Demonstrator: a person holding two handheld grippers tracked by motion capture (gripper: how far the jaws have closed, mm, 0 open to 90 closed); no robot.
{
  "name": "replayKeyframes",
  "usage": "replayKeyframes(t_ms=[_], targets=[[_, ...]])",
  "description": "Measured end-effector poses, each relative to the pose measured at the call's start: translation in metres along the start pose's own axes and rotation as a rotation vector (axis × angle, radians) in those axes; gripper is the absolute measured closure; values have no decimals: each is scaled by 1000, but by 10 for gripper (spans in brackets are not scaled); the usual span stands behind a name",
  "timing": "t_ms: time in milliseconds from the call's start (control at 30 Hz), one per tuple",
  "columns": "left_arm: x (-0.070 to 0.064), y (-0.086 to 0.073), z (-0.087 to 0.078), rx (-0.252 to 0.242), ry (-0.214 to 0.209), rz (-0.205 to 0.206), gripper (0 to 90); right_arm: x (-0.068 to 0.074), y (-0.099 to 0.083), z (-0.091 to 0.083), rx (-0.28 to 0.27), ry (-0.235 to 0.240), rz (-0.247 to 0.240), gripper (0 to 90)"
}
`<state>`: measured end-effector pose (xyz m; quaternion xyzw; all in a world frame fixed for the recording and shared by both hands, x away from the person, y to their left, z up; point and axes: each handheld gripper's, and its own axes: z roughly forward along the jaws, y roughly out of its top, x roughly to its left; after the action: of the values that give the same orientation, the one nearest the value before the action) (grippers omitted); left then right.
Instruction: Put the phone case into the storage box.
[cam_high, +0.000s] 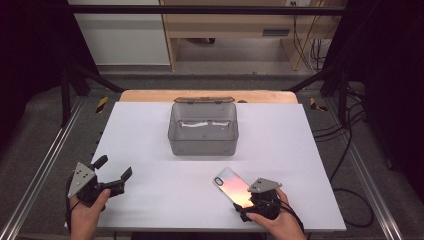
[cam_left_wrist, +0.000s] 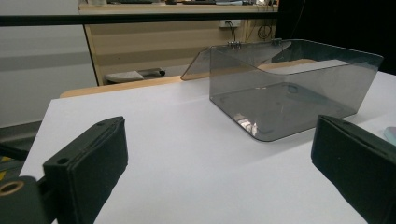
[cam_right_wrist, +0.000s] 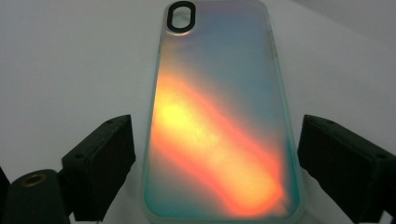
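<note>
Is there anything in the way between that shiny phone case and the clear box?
Nothing visible. The phone case lies between the right gripper's open fingers, and bare white table stretches from it to the open box.

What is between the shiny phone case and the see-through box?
Nothing. In the high view, only bare white table lies between the phone case and the box.

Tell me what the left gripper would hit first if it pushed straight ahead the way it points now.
Probably the clear grey box: it sits ahead of the open left gripper, a bit right of centre, with bare table between. Depth is uncertain.
</note>
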<state>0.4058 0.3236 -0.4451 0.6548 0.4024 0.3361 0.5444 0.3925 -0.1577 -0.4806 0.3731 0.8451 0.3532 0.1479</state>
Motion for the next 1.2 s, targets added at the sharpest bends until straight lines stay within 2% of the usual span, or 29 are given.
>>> replayKeyframes(t_ms=[67,200,333,567,700,733,767,833,900,933,967,1067,1200], targets=[[-1,0,0,0,-1,0,37,0,-2,1,8,-17,-7,164],[-2,0,0,0,-6,1,36,0,-5,3,7,-19,-2,166],[-3,1,0,-1,-10,-5,36,0,-2,2,29,-21,-1,172],[-5,5,-7,-26,-6,-36,35,4,2,1,44,-25,20,176],[-10,13,-8,-41,-16,-61,37,10,13,-3,-12,-13,7,176],[-14,19,-6,-36,-27,-71,37,13,16,-4,-31,-9,9,176],[-14,19,-6,-36,-27,-71,37,13,16,-4,-31,-9,9,176],[-23,32,-1,-43,-50,-75,38,20,29,-4,-96,-2,10,176],[-30,40,3,-45,-68,-68,37,25,39,-4,-138,6,13,176],[-30,40,3,-45,-68,-68,37,26,44,-4,-163,9,20,176],[-38,48,8,-50,-88,-77,35,28,49,-3,-180,12,29,176],[-50,60,17,-46,-114,-87,31,32,62,-1,-244,10,55,175],[-61,69,28,-28,-122,-85,29,35,74,0,-301,7,72,175]])
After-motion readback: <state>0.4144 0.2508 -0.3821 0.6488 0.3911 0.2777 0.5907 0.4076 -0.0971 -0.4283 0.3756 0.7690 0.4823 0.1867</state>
